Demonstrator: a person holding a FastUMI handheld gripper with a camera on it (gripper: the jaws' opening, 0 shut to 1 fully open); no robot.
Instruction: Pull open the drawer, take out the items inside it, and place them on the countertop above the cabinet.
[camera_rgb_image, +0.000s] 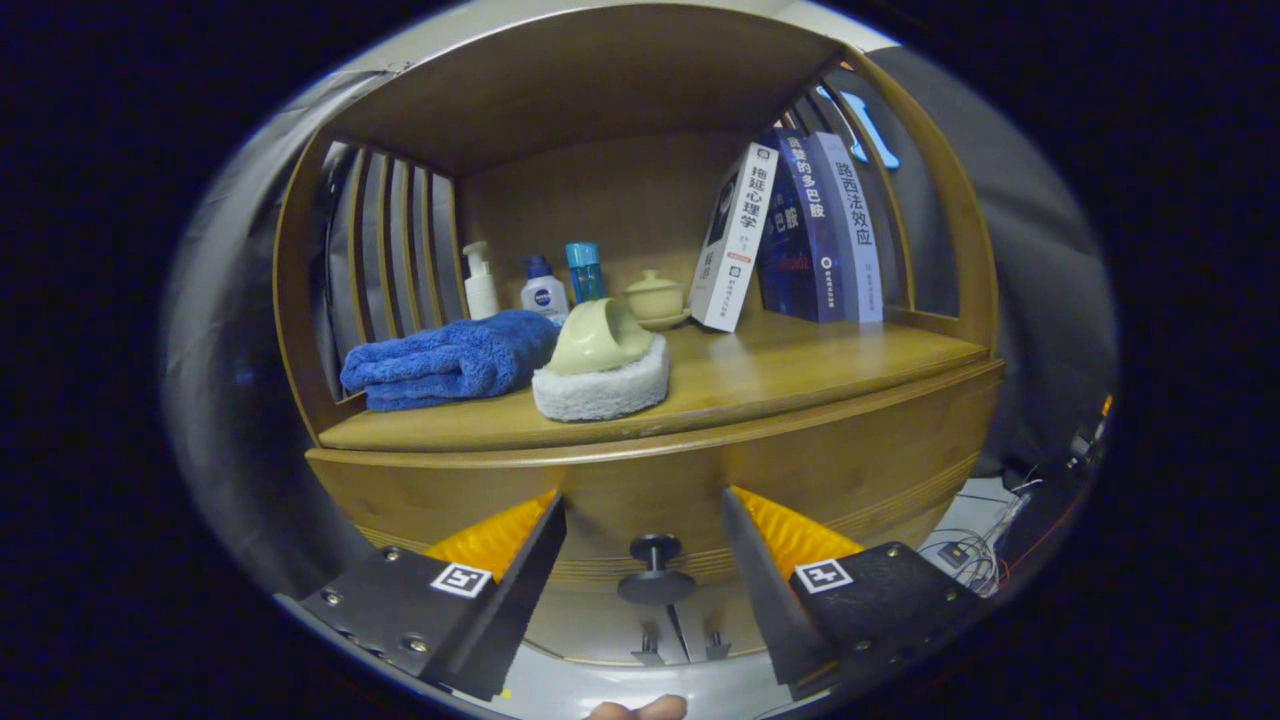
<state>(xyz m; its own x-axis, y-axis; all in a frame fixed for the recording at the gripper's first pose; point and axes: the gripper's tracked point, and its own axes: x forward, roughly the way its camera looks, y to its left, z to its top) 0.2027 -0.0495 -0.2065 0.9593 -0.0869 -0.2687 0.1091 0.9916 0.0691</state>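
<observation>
**Two fingers spread wide before a closed drawer**

Two fingers of the hand-held gripper (645, 500) stand wide apart, holding nothing, just short of a wooden cabinet's drawer front (860, 470). The drawer looks closed, so whatever lies inside is hidden. Its dark round knob (655, 572) sits between the fingers and slightly ahead of them, untouched by either. Two smaller dark pulls (680, 645) show lower down on the cabinet, near a person's fingertips (640, 708).

Above the drawer, the countertop (800, 365) carries a row of things. At near left lies a folded blue towel (450, 360); just to its right, touching it, a pale green cup (600, 335) rests tilted on a white fluffy pad (600, 390). Farther back stand a white pump bottle (480, 283), a white bottle with a blue cap (544, 288), a blue bottle (584, 270) and a pale lidded teacup on a saucer (655, 298). At far right, three books (800, 230) lean against the slatted side.
</observation>
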